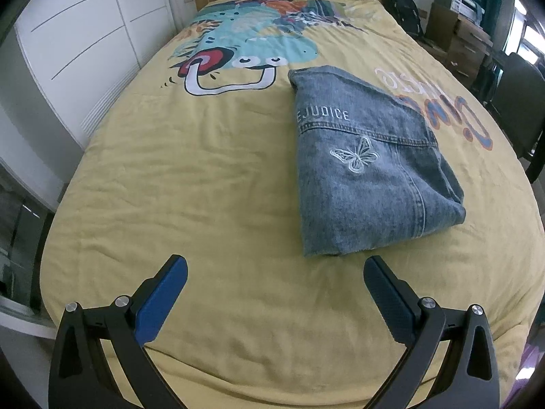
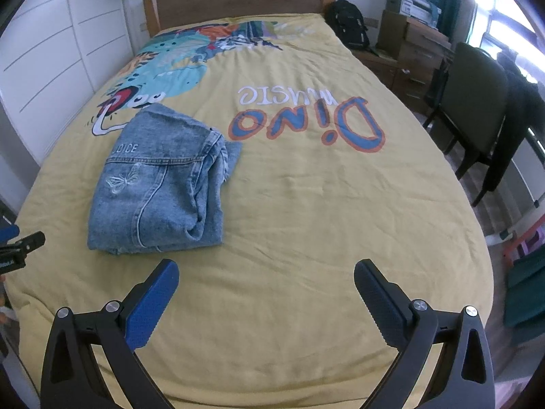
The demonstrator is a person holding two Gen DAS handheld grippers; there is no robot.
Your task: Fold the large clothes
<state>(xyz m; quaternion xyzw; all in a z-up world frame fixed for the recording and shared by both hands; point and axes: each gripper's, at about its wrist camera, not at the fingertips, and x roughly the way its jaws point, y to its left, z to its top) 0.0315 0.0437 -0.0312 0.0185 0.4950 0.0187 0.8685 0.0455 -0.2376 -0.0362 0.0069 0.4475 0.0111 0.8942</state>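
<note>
On the bed (image 1: 204, 184), right of the middle from my left view, the jacket (image 1: 368, 170) lay folded into a compact denim bundle with the butterfly stitching on top. From my right view it sat left of centre (image 2: 160, 184), its thick rolled edge turned toward the Dino print (image 2: 306, 119) on the yellow cover.

I judged the folding nearly finished: the bundle looked closed and squared, though the right-hand edge was bulky and a loose corner poked out at its far end. My next move, if any, would call for tucking that corner or pressing the roll flat, or else simply backing off.

My left gripper (image 1: 275, 272) hung above the cover just short of the bundle's near edge, its fingers (image 1: 163, 296) spread wide, holding nothing and touching nothing. My right gripper (image 2: 265, 276) was likewise spread wide and empty, over bare cover to the right of the bundle's near corner. A bit of my left gripper showed at the left edge of the right view.
</note>
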